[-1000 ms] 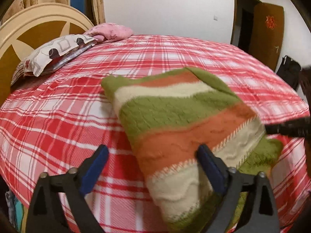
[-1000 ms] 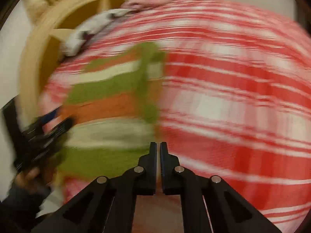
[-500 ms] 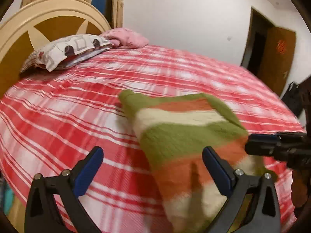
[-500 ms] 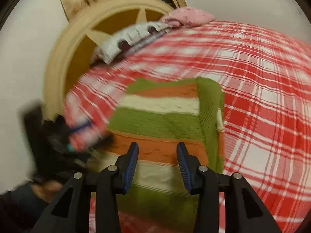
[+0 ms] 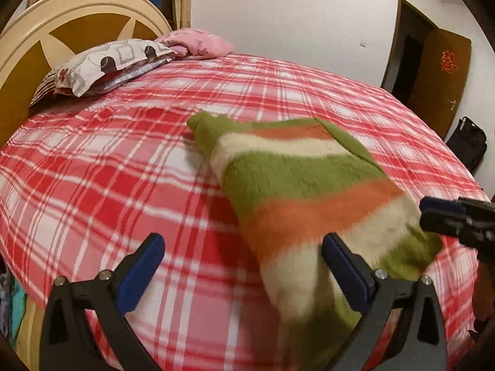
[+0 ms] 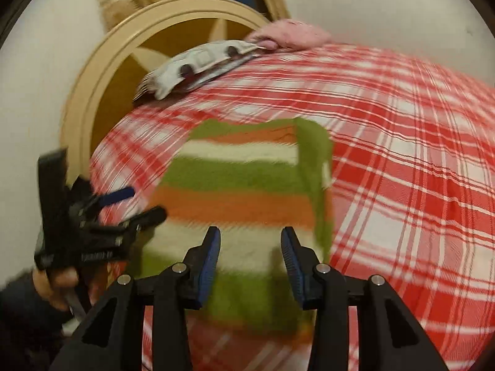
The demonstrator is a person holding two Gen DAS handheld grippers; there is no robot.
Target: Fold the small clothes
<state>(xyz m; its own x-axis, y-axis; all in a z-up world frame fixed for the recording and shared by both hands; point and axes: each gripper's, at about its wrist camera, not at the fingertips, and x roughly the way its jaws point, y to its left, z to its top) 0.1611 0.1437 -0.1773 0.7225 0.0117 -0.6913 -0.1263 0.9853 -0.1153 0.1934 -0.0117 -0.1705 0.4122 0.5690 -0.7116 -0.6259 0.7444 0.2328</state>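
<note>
Sweater (image 5: pixel 309 191) folded on plaid bedspread (image 5: pixel 108 170)

light: warm, dim indoor | blur: motion smear, worst in right wrist view | edges: fisheye bending, dark corners

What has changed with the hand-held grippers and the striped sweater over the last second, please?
The right hand-held gripper, shut a second ago, has opened and drawn back from the striped sweater, with nothing between its jaws. The left hand-held gripper stays wide open and empty. The sweater remains folded on the plaid bedspread.
</note>
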